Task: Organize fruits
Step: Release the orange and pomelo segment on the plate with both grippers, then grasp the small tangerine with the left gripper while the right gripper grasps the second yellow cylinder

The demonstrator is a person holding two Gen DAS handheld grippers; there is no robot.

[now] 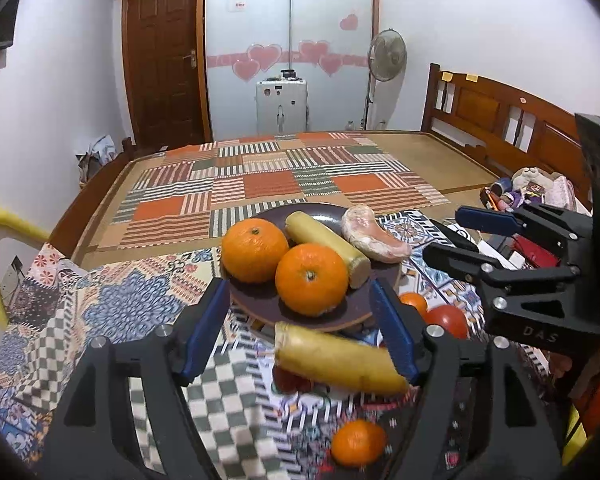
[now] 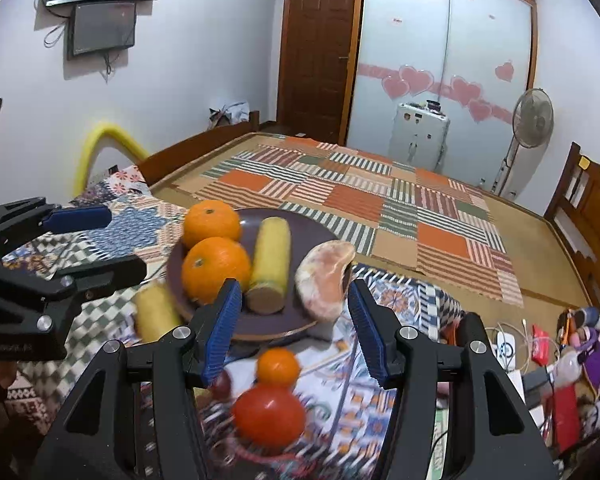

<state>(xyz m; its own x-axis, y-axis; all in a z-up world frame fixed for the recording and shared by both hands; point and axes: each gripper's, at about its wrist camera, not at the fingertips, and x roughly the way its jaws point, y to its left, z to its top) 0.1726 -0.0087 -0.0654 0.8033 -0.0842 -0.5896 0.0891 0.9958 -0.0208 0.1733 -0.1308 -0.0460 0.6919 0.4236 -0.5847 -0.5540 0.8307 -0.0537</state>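
Beyond both open, empty claws, left claw point(image 1: 300, 328), right claw point(image 2: 292, 328), plate point(image 1: 260, 304) of fruit

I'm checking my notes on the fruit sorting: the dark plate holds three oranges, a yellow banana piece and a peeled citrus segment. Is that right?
Not quite. The dark plate holds two oranges, not three, as the right wrist view shows. The yellow banana piece and the peeled citrus segment are on it as you said. A smaller orange lies off the plate on the cloth.
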